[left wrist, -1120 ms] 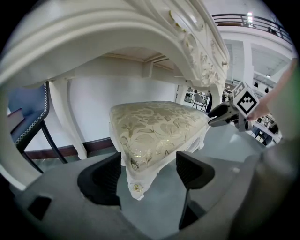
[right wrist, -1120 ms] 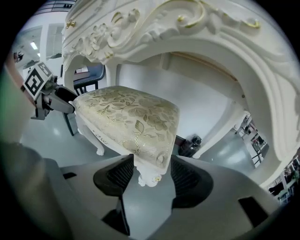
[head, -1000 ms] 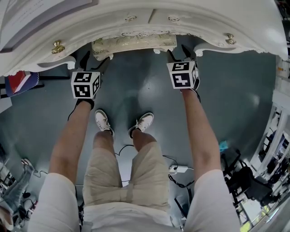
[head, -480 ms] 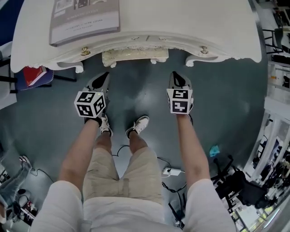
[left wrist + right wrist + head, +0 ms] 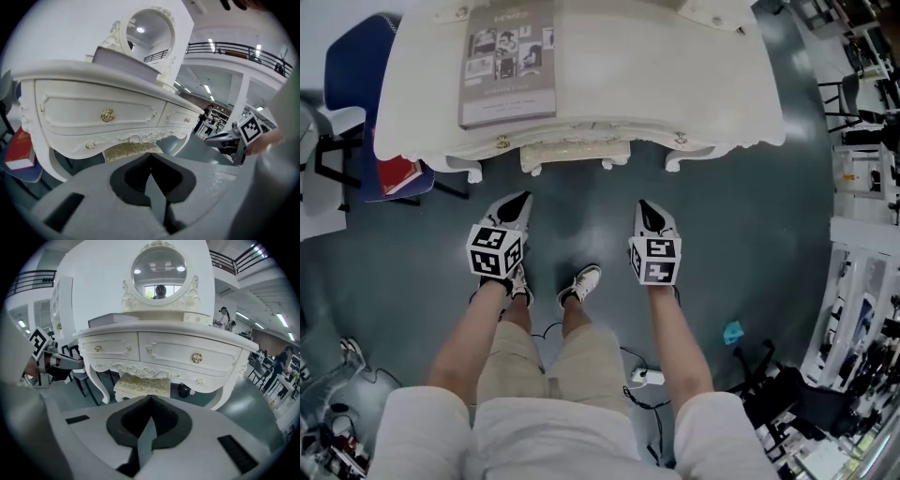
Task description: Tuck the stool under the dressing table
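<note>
The cream stool [image 5: 574, 155] with a patterned gold cushion [image 5: 143, 384] stands pushed in under the white dressing table [image 5: 628, 66], only its front edge showing in the head view. My left gripper [image 5: 522, 200] and right gripper [image 5: 646, 207] hang over the grey floor in front of the table, well short of the stool and touching nothing. Both sets of jaws are shut and empty. In the left gripper view the stool [image 5: 132, 151] peeks out below the table's carved apron [image 5: 140, 137]. The table carries a round mirror [image 5: 158, 269].
A magazine [image 5: 508, 62] lies on the tabletop. A blue chair [image 5: 358, 89] with a red book [image 5: 396, 174] stands left of the table. The person's shoes [image 5: 579, 283] are on the floor between the grippers. Cables and a power strip [image 5: 646, 376] lie behind, shelving [image 5: 862, 291] at right.
Both grippers drew back from the stool at the table's edge, rose, and their jaws shut. The view pulled back, so the whole tabletop shows.
</note>
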